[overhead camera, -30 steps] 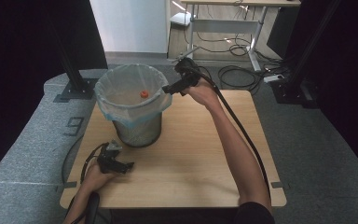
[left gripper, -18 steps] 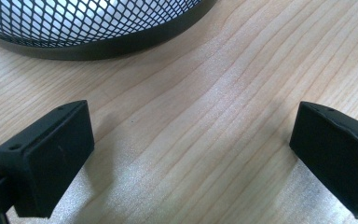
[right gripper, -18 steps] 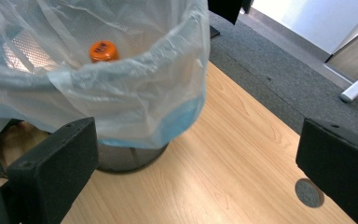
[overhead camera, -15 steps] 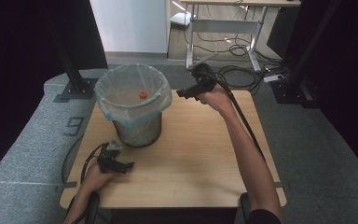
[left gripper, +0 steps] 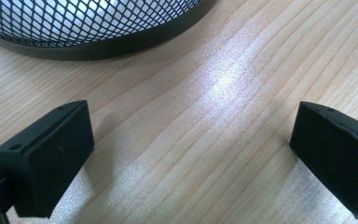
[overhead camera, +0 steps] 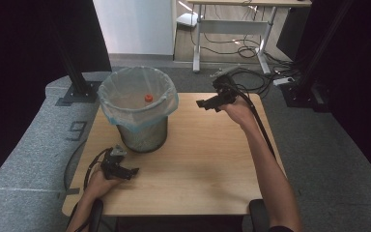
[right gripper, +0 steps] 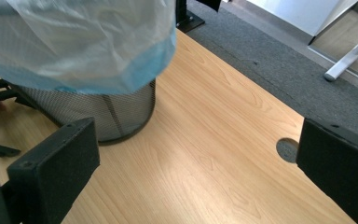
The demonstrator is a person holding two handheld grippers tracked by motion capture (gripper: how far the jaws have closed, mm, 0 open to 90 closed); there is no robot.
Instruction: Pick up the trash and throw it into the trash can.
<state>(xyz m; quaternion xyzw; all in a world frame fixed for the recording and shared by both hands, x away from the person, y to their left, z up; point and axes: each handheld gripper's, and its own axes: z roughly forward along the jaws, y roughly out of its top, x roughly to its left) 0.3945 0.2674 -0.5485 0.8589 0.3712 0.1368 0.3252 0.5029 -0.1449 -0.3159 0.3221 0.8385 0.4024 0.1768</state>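
Observation:
A black mesh waste bin point(overhead camera: 142, 136) lined with a clear, blue-edged bag point(overhead camera: 137, 92) stands at the back left of the wooden table point(overhead camera: 203, 159). A small orange thing point(overhead camera: 148, 98) lies inside it. My right gripper point(overhead camera: 206, 104) hangs open above the table's back right, a hand's width right of the bin, jaws pointing at it. In the right gripper view the gripper point(right gripper: 191, 158) is open and empty, with the bin point(right gripper: 102, 114) and bag point(right gripper: 74, 42) ahead. My left gripper point(overhead camera: 131, 172) rests open on the table just in front of the bin; the left gripper view shows its jaws point(left gripper: 191, 140) wide apart over bare wood, the bin's base point(left gripper: 98, 44) close ahead.
A round cable hole point(right gripper: 287, 149) sits near the table's far edge. Grey carpet point(overhead camera: 34, 145) surrounds the table. Black stand feet point(overhead camera: 79, 94) flank the back corners, and a white desk frame point(overhead camera: 198, 48) with cables stands behind.
My right gripper has drawn back to the right, from the bin's rim to over the table's back right. The left gripper has stayed put.

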